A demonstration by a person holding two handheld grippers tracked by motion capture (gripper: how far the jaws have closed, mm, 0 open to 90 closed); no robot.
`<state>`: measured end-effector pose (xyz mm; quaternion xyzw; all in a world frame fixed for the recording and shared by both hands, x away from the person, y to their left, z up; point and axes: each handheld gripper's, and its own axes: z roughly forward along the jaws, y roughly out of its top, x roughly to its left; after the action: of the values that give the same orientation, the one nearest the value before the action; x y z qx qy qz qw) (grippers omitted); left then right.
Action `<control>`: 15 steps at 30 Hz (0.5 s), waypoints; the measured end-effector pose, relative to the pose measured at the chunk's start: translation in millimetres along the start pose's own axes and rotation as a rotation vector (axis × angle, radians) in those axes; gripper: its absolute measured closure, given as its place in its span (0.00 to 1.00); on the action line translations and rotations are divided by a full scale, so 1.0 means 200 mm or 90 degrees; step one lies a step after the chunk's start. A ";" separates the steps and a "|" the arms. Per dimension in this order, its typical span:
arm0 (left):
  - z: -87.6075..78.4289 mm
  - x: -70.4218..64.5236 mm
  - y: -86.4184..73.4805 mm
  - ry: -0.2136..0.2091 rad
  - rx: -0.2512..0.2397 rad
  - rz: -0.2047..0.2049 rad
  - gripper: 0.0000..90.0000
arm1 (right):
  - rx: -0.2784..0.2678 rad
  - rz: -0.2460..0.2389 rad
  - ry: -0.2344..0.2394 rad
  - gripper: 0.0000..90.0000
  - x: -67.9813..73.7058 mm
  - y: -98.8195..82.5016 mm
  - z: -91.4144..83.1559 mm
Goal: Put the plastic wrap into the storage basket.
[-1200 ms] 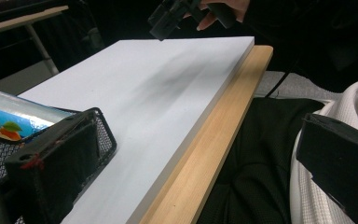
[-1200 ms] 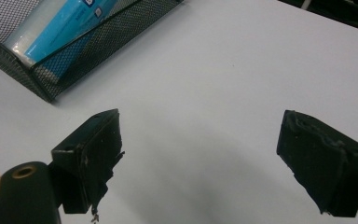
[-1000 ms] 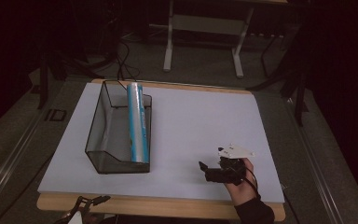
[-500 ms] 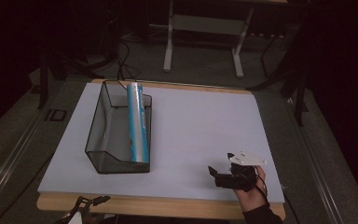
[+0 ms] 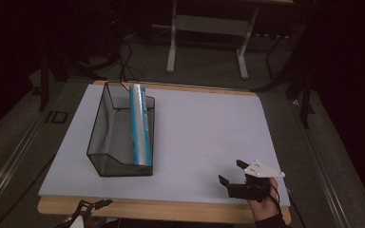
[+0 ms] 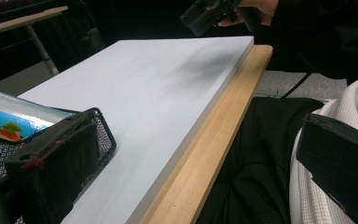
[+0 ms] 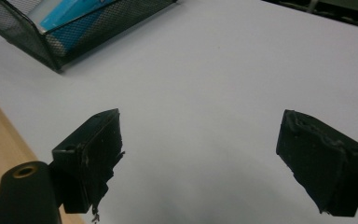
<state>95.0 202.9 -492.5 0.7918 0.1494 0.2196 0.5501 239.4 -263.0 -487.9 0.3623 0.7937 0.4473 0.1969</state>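
Observation:
A black mesh basket (image 5: 105,164) stands on the left of the white board (image 5: 204,128). A blue and clear roll (image 5: 140,126) leans along its right wall. My right gripper (image 5: 231,172) hovers open over the board's front right corner, a hand behind it. In the right gripper view its jaws stand wide apart around bare board, gripper (image 7: 207,154), with the basket (image 7: 74,37) and roll (image 7: 70,11) at the top left. My left gripper (image 5: 94,205) sits low, in front of the table's front edge at the left, open (image 6: 196,158), next to the basket's corner (image 6: 98,135).
A wooden table edge (image 5: 171,209) runs along the front of the board. Past the far edge stand a white table frame (image 5: 206,23) and cables on the floor. The left gripper view shows dark clothing (image 6: 261,154) and a white sleeve (image 6: 349,107) below the edge.
My right gripper has drifted a little to the right and toward the front edge of the board. The basket, the roll and the left gripper have stayed put.

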 end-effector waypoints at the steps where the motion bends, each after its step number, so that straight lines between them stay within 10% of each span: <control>1: 0.00 0.00 0.00 0.000 0.001 0.001 0.00 | 0.006 0.002 0.004 0.15 -0.01 -0.01 0.00; 15: 0.00 0.00 0.00 -0.004 0.007 0.002 0.00 | -0.008 -0.074 -0.004 0.16 -0.02 -0.08 0.06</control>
<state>95.7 202.6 -493.6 0.7956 0.1480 0.2172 0.5459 243.2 -264.7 -508.5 0.3158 0.8098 0.4390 0.2273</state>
